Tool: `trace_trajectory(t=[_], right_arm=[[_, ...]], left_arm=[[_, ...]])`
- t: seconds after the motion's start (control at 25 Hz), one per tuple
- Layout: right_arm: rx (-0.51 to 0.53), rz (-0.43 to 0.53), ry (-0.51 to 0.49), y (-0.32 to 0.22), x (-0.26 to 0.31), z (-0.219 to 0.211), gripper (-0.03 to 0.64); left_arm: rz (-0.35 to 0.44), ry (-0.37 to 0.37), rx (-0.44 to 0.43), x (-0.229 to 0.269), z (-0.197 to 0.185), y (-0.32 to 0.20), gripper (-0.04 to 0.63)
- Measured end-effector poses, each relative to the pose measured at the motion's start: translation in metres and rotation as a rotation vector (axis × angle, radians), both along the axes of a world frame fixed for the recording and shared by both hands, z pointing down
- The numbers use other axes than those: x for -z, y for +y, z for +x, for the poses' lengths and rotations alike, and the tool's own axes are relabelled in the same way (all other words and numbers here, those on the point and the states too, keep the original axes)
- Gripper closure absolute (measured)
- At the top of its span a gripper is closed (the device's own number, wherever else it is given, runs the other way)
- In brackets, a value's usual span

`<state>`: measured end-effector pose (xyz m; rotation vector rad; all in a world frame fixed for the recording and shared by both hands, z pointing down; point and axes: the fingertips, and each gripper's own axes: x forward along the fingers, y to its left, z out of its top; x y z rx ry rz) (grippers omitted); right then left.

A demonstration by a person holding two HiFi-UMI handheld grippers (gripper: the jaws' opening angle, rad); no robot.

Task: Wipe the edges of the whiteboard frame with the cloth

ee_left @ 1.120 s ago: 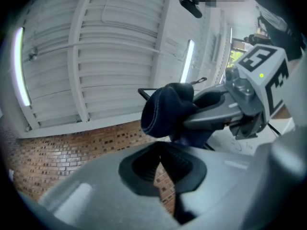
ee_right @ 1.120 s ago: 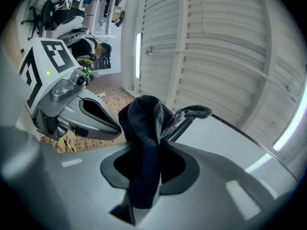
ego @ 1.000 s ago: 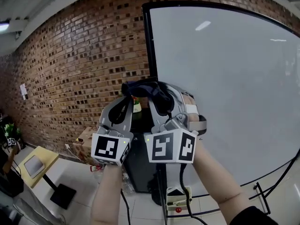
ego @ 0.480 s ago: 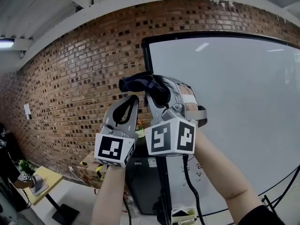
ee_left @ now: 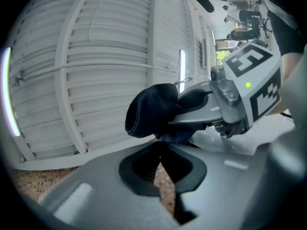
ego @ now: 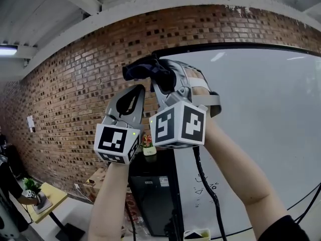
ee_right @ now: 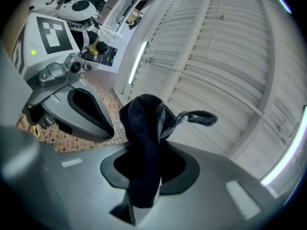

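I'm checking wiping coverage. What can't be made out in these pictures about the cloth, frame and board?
Head view: whether the cloth touches the frame; the right tool hides that corner.
Head view: the whiteboard is cut off at right and bottom.
Head view: the scribbles low down are too small to read.

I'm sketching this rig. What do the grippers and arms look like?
Left gripper and right gripper: grey, tapering, each with an oval opening and a white cube bearing black square markers and a green light. A black cable hangs from the right one; a grey strap loops beside it. Forearms bare; a dark sleeve shows on the right.
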<state>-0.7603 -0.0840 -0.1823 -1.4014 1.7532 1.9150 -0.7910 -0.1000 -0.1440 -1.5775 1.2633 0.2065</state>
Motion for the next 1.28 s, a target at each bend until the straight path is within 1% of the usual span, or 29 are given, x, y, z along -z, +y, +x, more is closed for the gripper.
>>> trace_trajectory(t=[0.24, 0.48, 0.72, 0.92, 1.04, 1.16, 1.28], right_arm=[[-0.016, 0.027, -0.004, 0.003, 0.011, 0.001, 0.532], [-0.015, 0.029, -0.019, 0.001, 0.024, 0.006, 0.532], [-0.045, 0.047, -0.008, 0.0, 0.041, 0.011, 0.532], [-0.075, 0.081, -0.054, -0.003, 0.052, 0.036, 0.532], [-0.074, 0.076, -0.082, -0.004, 0.053, 0.054, 0.532], [-0.102, 0.085, -0.093, -0.008, 0.053, 0.073, 0.532], [-0.122, 0.087, -0.101, -0.014, 0.053, 0.093, 0.532]], left_arm=[[0.005, 0.0, 0.004, 0.017, 0.001, 0.003, 0.592], [-0.006, -0.006, -0.008, 0.025, 0.004, -0.001, 0.592], [0.016, -0.017, 0.0, 0.042, 0.01, -0.002, 0.592], [0.052, -0.021, 0.005, 0.057, 0.018, 0.004, 0.592], [0.08, -0.03, 0.009, 0.061, 0.027, 0.012, 0.592], [0.109, -0.045, 0.003, 0.065, 0.04, 0.02, 0.592], [0.111, -0.063, -0.008, 0.068, 0.057, 0.021, 0.592]])
